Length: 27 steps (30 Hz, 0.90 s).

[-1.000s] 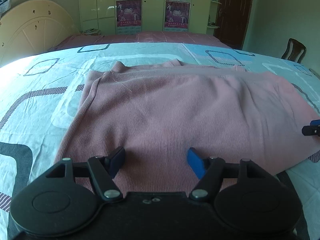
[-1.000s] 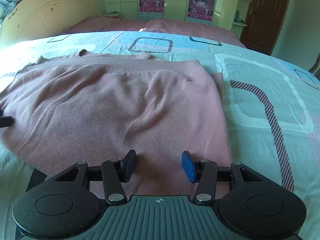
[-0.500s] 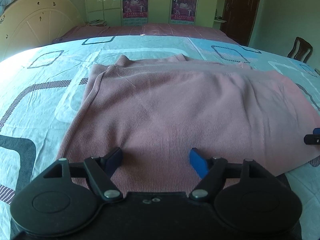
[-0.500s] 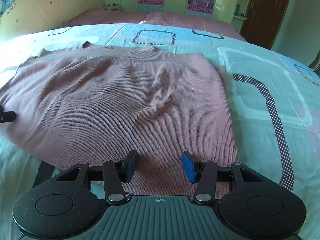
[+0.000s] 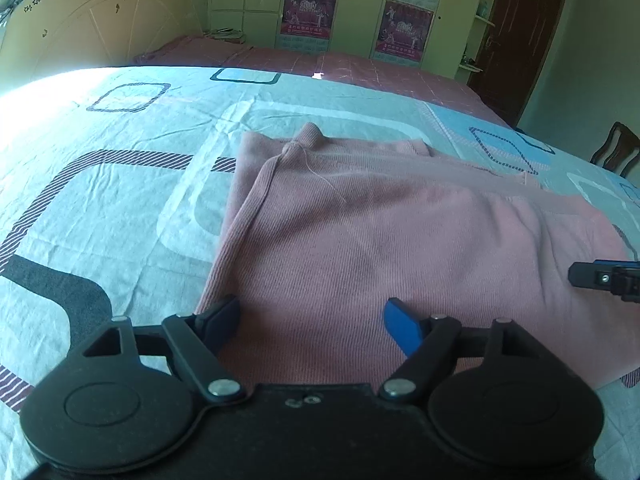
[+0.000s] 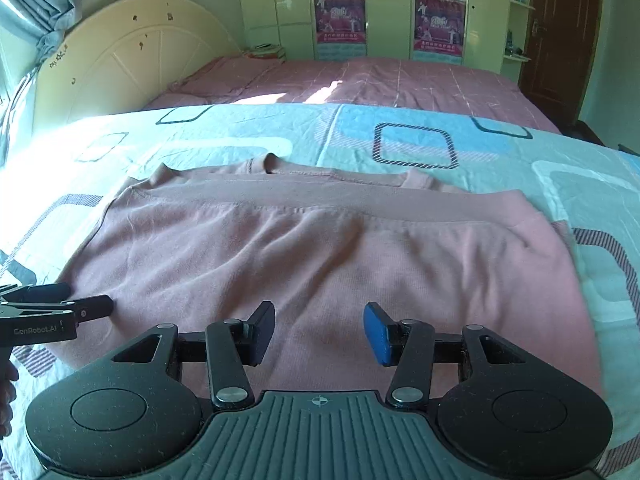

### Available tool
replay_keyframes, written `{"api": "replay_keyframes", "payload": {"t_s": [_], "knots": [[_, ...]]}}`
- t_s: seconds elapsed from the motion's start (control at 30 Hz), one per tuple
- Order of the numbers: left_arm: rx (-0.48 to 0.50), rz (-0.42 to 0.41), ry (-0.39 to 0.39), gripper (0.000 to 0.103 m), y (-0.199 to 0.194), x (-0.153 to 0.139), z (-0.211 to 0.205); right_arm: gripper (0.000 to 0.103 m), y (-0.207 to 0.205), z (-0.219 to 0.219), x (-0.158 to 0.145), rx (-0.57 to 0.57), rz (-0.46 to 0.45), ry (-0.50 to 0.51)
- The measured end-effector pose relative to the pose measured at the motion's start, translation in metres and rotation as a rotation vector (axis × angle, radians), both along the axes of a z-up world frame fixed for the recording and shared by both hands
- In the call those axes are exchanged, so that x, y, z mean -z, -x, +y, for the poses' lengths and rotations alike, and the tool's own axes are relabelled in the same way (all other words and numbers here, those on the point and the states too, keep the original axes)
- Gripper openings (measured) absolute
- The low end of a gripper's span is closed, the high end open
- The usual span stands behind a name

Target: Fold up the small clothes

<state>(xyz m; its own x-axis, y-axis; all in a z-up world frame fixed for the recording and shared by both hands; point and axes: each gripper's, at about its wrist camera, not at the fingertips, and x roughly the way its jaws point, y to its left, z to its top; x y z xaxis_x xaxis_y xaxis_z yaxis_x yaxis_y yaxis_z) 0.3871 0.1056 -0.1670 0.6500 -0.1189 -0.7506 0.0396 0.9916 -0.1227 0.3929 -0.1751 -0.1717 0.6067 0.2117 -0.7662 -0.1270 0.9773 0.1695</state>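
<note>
A pink ribbed knit garment lies folded flat on the patterned bedsheet, its waistband edge across the far side and the neckline peeking out behind it. My left gripper hovers over the garment's near left corner; its jaws are opening and hold nothing. My right gripper stands open above the garment's near edge, nothing between its pads. Each gripper's tip shows in the other's view: the right gripper's fingertips at the right edge of the left wrist view, the left gripper's fingertips at the left edge of the right wrist view.
The bedsheet with blue and grey squares spreads around the garment. A second bed with a pink cover and a cream headboard lies behind. Wardrobes with posters, a dark door and a wooden chair stand beyond.
Both grippers have drawn back and slid sideways over the garment. The left gripper now sits over the garment's left corner with its jaws wider. The garment lies as before.
</note>
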Motion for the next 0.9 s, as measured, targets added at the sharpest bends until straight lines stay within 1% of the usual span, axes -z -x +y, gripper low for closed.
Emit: {"api": "replay_keyframes", "payload": {"t_s": [0.07, 0.1, 0.13, 0.2, 0.3, 0.37, 0.43, 0.5, 0.57, 0.63, 0.67, 0.73, 0.77, 0.83, 0.87, 0.9], "knots": [[-0.015, 0.002, 0.036, 0.083, 0.011, -0.008, 0.007, 0.049, -0.004, 0.006, 0.009, 0.019, -0.001, 0.033], [-0.031, 0.023, 0.071, 0.085, 0.017, -0.01, 0.013, 0.049, -0.008, 0.01, 0.018, 0.019, 0.034, 0.065], [-0.05, 0.046, 0.114, 0.085, 0.023, -0.01, 0.019, 0.049, -0.009, 0.011, 0.025, 0.015, 0.055, 0.073], [-0.096, 0.099, 0.209, 0.085, 0.038, -0.006, 0.031, 0.049, -0.007, 0.012, 0.028, 0.014, 0.046, 0.083], [-0.152, 0.165, 0.315, 0.085, 0.059, 0.005, 0.042, 0.05, -0.006, 0.012, 0.024, 0.016, 0.052, 0.068], [-0.182, 0.146, 0.377, 0.085, 0.068, 0.009, 0.046, 0.05, -0.003, 0.013, 0.019, 0.023, 0.034, 0.061], [-0.204, 0.132, 0.418, 0.085, 0.067, 0.013, 0.048, 0.05, -0.001, 0.015, 0.015, 0.031, 0.01, 0.058], [-0.213, 0.107, 0.471, 0.088, 0.06, 0.019, 0.05, 0.05, -0.002, 0.016, 0.012, 0.037, 0.002, 0.051], [-0.231, 0.068, 0.516, 0.088, 0.048, 0.024, 0.052, 0.05, -0.006, 0.018, 0.014, 0.035, 0.012, 0.046], [-0.271, 0.019, 0.589, 0.086, 0.031, 0.032, 0.055, 0.05, -0.009, 0.02, 0.019, 0.038, 0.025, 0.059], [-0.283, 0.0, 0.618, 0.084, 0.023, 0.035, 0.056, 0.05, -0.01, 0.021, 0.024, 0.036, 0.036, 0.063], [-0.316, -0.04, 0.663, 0.067, 0.006, 0.044, 0.057, 0.05, -0.01, 0.021, 0.028, 0.037, 0.041, 0.068], [-0.328, -0.051, 0.675, 0.062, 0.0, 0.047, 0.057, 0.051, -0.01, 0.022, 0.028, 0.037, 0.039, 0.074], [-0.346, -0.068, 0.686, 0.044, -0.011, 0.053, 0.056, 0.052, -0.009, 0.021, 0.024, 0.054, 0.018, 0.079], [-0.351, -0.072, 0.691, 0.041, -0.014, 0.055, 0.056, 0.052, -0.007, 0.02, 0.021, 0.073, -0.005, 0.077], [-0.354, -0.07, 0.697, 0.027, -0.016, 0.058, 0.056, 0.052, -0.007, 0.019, 0.022, 0.085, -0.009, 0.082]]}}
